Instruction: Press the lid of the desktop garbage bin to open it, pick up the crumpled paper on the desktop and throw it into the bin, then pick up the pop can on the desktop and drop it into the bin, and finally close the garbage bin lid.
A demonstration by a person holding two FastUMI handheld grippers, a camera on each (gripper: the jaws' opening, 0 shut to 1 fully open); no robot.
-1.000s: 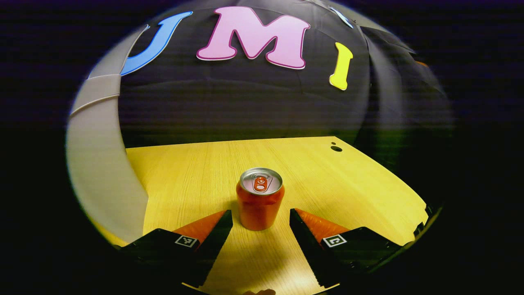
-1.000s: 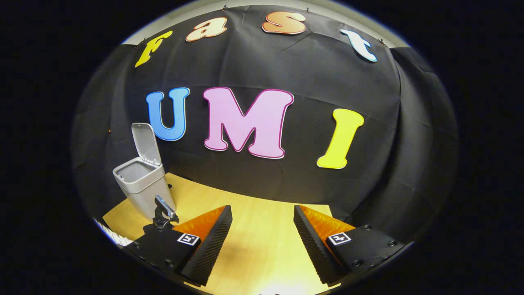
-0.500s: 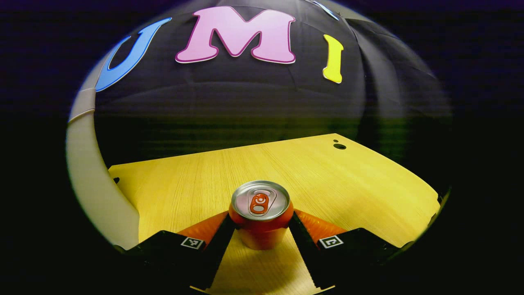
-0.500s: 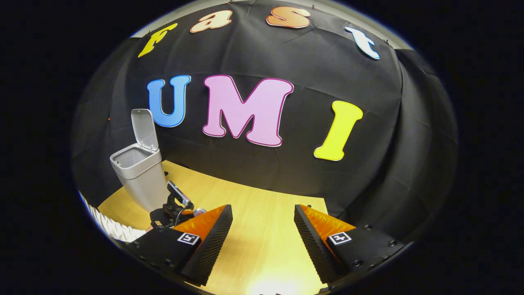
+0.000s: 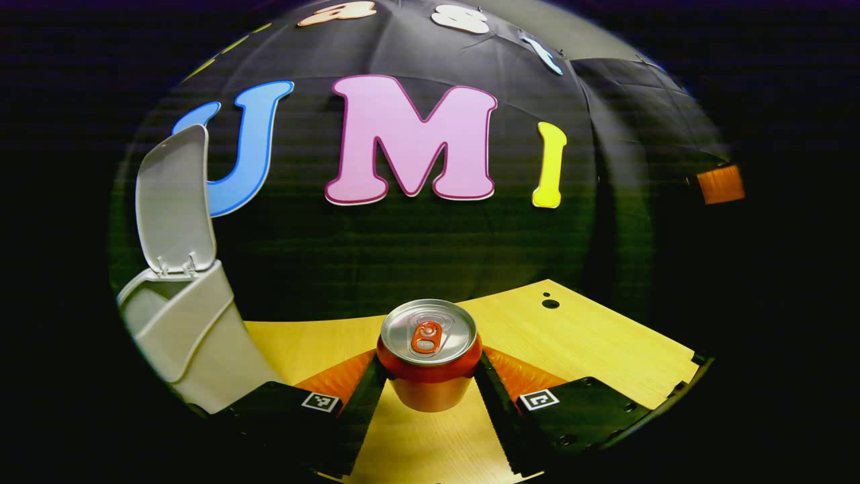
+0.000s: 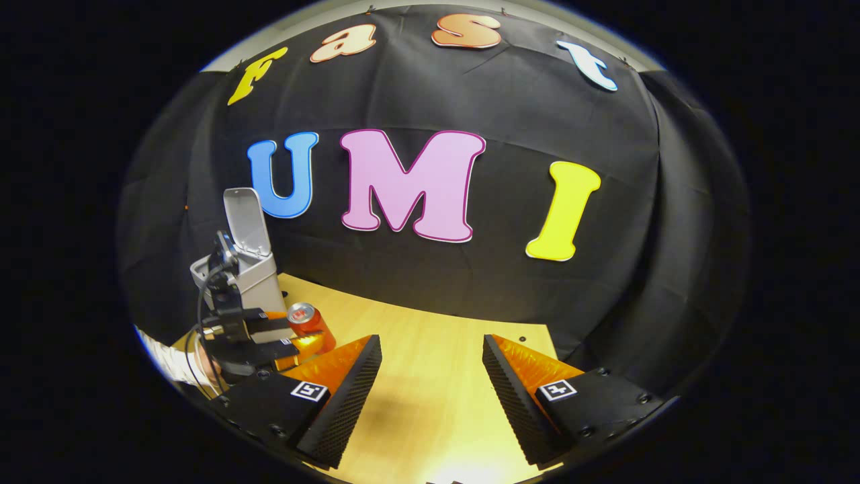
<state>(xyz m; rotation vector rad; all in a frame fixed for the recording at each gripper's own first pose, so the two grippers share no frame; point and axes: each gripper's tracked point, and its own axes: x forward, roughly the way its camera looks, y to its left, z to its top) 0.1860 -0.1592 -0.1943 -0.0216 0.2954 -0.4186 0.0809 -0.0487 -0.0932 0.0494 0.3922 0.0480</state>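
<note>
Pop can (image 5: 428, 355), a second ago standing free, is now pinched between your left gripper (image 5: 430, 384) fingers. Open bin (image 5: 178, 323) waits lower left; right gripper (image 6: 431, 386) fingers stay spread, empty.

Your pop can (image 5: 428, 366) has a glossy painted metal body and a brushed, silvery metal top with a coloured pull tab (image 5: 426, 337). The worktop (image 5: 591, 343) under it looks like pale wood-grain laminate, smooth with a slight sheen. Your garbage bin (image 5: 191, 336) and its raised lid (image 5: 175, 198) are smooth matt plastic. In the right gripper view, the fingers (image 6: 339, 400) show a finely ribbed, rough-looking inner face. The booth wall (image 6: 470, 289) is matt, creased cloth.
</note>
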